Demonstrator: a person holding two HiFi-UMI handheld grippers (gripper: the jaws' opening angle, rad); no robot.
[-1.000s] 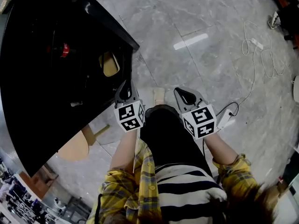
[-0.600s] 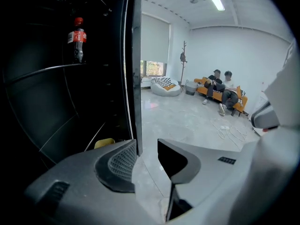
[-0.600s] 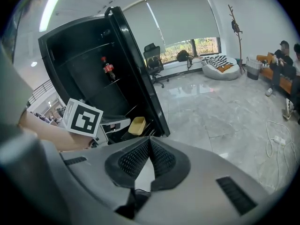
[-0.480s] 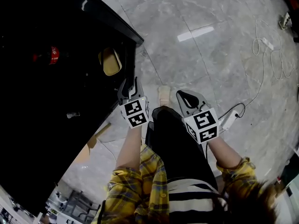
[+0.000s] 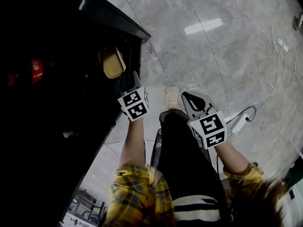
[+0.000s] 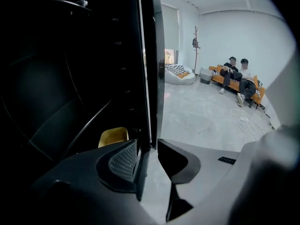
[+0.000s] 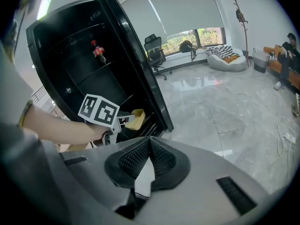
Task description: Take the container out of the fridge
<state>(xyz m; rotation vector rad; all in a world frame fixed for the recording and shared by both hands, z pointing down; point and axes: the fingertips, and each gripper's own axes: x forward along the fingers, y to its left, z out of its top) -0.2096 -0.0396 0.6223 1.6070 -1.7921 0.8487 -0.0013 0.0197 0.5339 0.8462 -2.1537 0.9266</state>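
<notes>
A yellow container (image 5: pixel 112 62) sits low inside the open black fridge (image 5: pixel 57 79), close to its right side wall. My left gripper (image 5: pixel 130 83) points down at it from just short of the fridge opening. Its jaws have just been opening and now stand open with nothing between them. In the left gripper view the container (image 6: pixel 112 136) shows just past the left jaw of the gripper (image 6: pixel 147 149). My right gripper (image 5: pixel 191 100) hangs over the floor to the right, shut and empty. In the right gripper view its jaws (image 7: pixel 149 146) meet, and the container (image 7: pixel 137 118) lies beyond.
A red bottle (image 7: pixel 97 51) stands on an upper fridge shelf. The fridge's right wall edge (image 6: pixel 152 69) rises just ahead of the left jaws. Cables (image 5: pixel 279 51) and a power strip (image 5: pixel 239 123) lie on the grey floor. People sit on an orange sofa (image 6: pixel 236 76) far off.
The left gripper's jaws went from shut to open. Both grippers sank, and the left one moved closer to the yellow container in the fridge.
</notes>
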